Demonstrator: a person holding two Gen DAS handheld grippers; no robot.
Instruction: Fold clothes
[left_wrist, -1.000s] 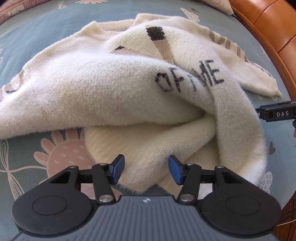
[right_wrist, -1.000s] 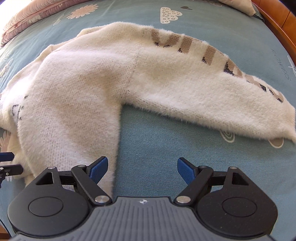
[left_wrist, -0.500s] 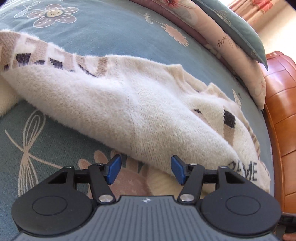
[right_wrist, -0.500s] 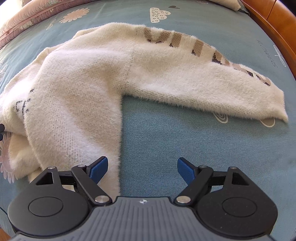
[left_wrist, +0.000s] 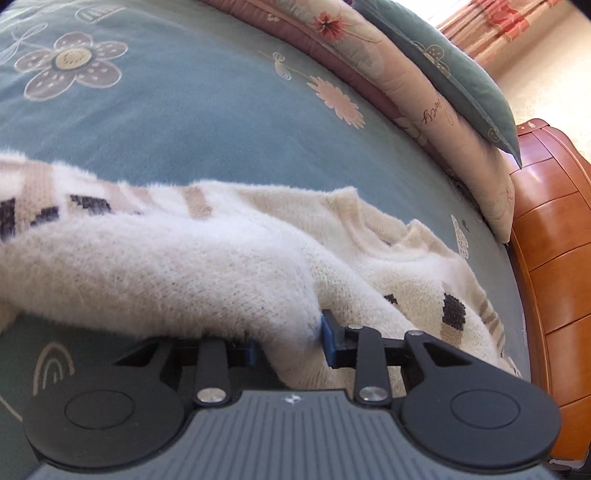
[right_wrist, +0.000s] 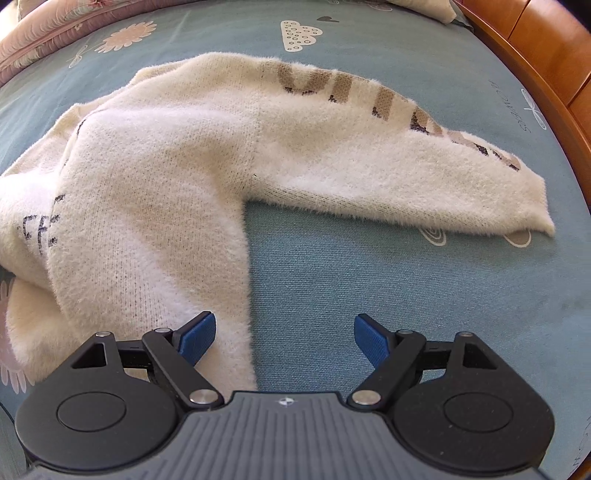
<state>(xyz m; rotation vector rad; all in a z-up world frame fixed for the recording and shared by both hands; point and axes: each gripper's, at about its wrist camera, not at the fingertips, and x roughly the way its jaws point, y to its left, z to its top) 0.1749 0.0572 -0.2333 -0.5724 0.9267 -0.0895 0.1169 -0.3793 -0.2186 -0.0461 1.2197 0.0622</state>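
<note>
Left claw (left_wrist: 286, 341) was closing on a bunched sweater (left_wrist: 155, 266) fold, probably already pinched. Right claw (right_wrist: 284, 338) gaped, empty; sleeve (right_wrist: 406, 173) ran far-right.

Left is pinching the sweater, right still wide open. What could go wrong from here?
1. The left gripper is closing on a thick bunch of the sweater; it may catch several layers and drag the fold askew.
2. The right gripper holds nothing, so the spread sleeve could trail unevenly.

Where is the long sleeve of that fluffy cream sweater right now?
In the right wrist view the sleeve lies flat on the blue bedsheet, stretching from the sweater toward the wooden bed frame at the right.
</note>
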